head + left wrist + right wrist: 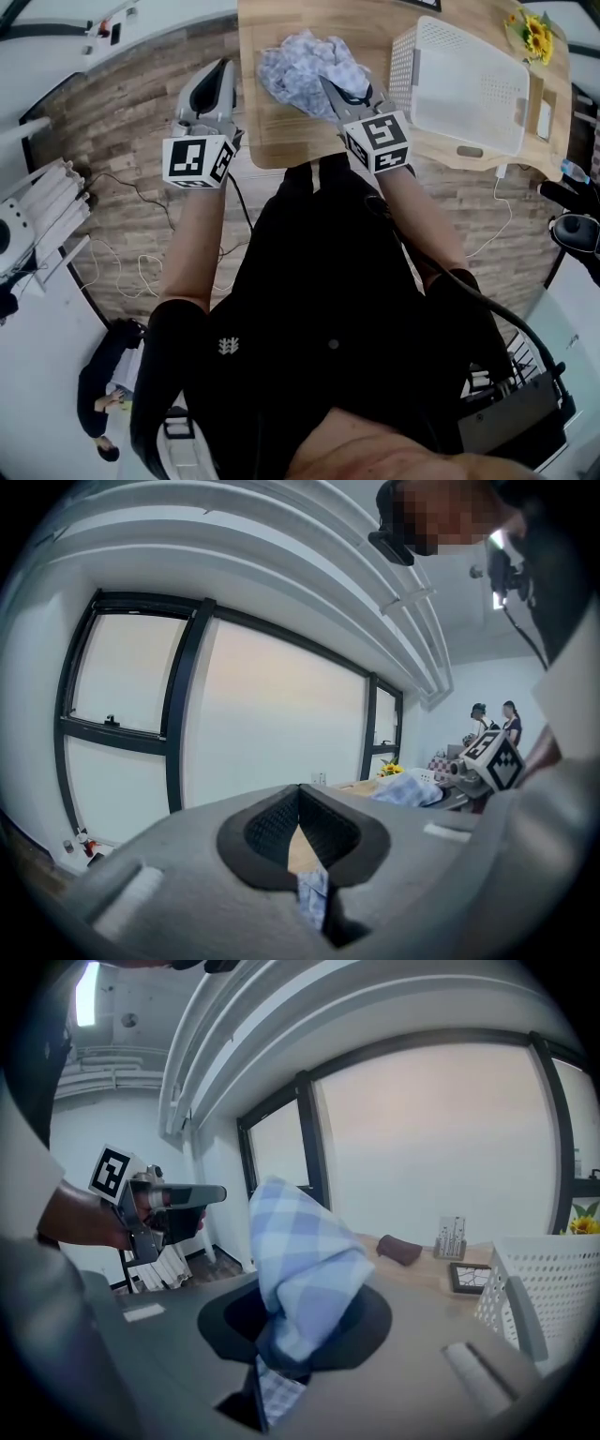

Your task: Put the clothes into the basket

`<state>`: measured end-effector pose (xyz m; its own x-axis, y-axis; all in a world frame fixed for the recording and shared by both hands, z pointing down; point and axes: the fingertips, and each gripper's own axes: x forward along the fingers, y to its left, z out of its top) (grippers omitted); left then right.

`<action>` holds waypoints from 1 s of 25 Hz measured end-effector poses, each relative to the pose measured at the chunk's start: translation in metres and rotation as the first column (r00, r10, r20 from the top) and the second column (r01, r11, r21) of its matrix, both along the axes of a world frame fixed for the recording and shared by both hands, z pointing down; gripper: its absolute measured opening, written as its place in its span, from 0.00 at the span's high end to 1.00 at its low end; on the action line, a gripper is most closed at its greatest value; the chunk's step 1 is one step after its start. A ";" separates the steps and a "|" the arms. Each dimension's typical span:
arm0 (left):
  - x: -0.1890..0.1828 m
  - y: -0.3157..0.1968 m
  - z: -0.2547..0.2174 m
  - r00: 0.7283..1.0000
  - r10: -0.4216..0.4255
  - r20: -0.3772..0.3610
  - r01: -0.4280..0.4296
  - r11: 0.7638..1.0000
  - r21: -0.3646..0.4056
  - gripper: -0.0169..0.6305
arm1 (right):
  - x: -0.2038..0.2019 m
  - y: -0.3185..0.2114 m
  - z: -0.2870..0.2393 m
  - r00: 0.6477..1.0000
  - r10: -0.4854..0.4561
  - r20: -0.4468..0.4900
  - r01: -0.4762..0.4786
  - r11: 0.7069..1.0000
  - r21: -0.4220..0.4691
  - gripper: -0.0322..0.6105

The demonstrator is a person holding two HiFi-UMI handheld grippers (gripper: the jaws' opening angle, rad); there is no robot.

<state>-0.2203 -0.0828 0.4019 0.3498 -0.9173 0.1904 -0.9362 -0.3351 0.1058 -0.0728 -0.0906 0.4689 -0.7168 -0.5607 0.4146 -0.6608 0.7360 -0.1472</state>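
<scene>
at the far left, the left gripper [222, 70] hangs off the left edge of the table [281, 141]. its jaws are closed tip to tip with nothing seen pinched; only a sliver of wood and blue fabric shows through the slot behind the tips. to the right of those fingers, and apart from them, lie the clothes [300, 61], 1 crumpled blue-and-white checked bundle on the wood.

next right, the right gripper [330, 92] is clamped on the bundle's near right side. its pads [367, 1321] stand nearly together, a fold of the check rises between them, and more hangs beneath.

further right of these fingers, just beside the bundle, stands the basket [403, 70]. it is white and perforated, mouth up, its long side running away from the person.

judgement: the coming move turns on 1 relation, the basket lying to the right of the gripping fingers. the load wants lifting over the near wall and carrying right. the right hand is nearer by far; the left has no evident part.
</scene>
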 end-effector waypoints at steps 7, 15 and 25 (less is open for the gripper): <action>0.003 -0.002 0.002 1.000 -0.001 0.002 0.001 1.000 -0.004 0.97 | 0.002 0.002 0.006 1.000 -0.014 -0.006 0.014 1.000 -0.008 0.83; 0.000 0.004 0.030 1.000 -0.009 -0.014 0.008 0.999 -0.047 0.97 | -0.009 0.017 0.053 0.998 -0.056 -0.040 0.053 0.994 -0.093 0.83; -0.009 0.010 0.067 0.999 -0.028 -0.015 0.026 0.995 -0.101 0.97 | -0.018 0.025 0.104 0.993 -0.080 -0.083 0.066 0.985 -0.157 0.81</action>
